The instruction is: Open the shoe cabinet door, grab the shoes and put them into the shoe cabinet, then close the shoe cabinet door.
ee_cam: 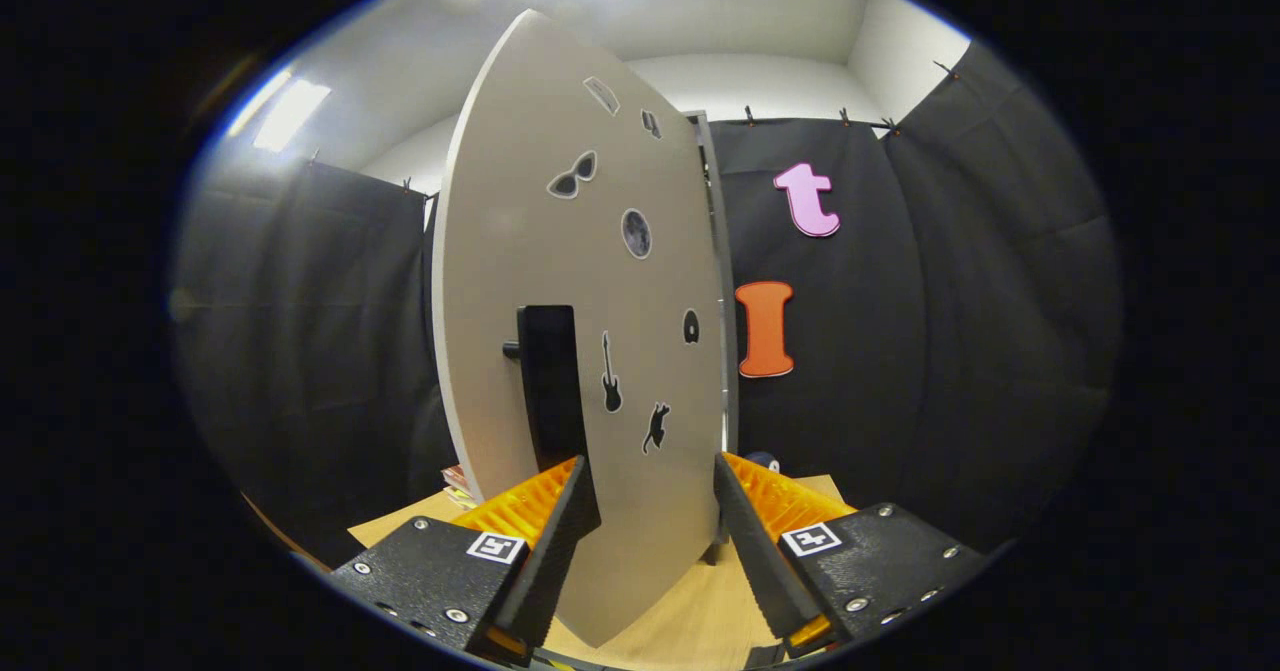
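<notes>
Black cloth walls close off the booth behind a pale wooden tabletop (690, 611), on which the shoe cabinet stands; its door (560, 251), dotted with small stickers, is seen at an angle and fills the space just ahead of the tool (650, 486); the tool's fingers stand apart, one on either side of the door's lower part, pressing on nothing; a dark upright handle (550, 381) sits on the door just above the left finger; whether the door is partly open or swinging shut I cannot tell, and the shoes cannot be made out, though a small dark rounded thing (763, 461) peeks beyond the right finger. Risks, as I judge them: the spread fingers may miss the handle and slide off the smooth panel; a hard or off-centre push could tip or shift the cabinet, or leave the door ajar.
</notes>
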`<state>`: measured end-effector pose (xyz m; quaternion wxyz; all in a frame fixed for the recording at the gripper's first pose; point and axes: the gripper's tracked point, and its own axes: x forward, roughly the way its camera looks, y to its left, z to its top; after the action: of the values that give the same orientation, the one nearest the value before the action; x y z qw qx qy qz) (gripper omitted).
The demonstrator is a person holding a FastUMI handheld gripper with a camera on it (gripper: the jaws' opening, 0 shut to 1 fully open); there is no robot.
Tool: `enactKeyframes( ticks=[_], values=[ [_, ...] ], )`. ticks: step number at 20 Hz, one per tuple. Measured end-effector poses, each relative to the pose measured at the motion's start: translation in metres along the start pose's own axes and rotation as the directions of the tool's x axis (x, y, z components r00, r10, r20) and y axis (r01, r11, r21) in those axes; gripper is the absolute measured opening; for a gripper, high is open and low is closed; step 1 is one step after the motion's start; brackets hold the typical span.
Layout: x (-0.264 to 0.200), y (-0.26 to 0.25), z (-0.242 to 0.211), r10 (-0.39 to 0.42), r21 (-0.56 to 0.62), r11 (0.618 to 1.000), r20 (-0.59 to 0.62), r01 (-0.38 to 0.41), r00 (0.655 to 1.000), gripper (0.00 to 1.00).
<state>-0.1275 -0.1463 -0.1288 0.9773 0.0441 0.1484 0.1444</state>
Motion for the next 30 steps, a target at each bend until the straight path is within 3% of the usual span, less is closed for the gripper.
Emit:
enactKeyframes(
  ticks=[8, 12, 22, 30],
  values=[
    [0.091, 0.109, -0.006, 0.211, 0.038, 0.977, 0.016, -0.212, 0.977, 0.81],
    [0.148, 0.143, -0.015, 0.234, 0.059, 0.97, 0.007, -0.234, 0.972, 0.84],
    [0.223, 0.158, -0.017, 0.099, 0.005, 0.995, -0.027, -0.099, 0.995, 0.86],
    [0.17, 0.13, 0.037, -0.046, -0.047, 0.998, 0.024, 0.047, 0.999, 0.93]
  ],
)
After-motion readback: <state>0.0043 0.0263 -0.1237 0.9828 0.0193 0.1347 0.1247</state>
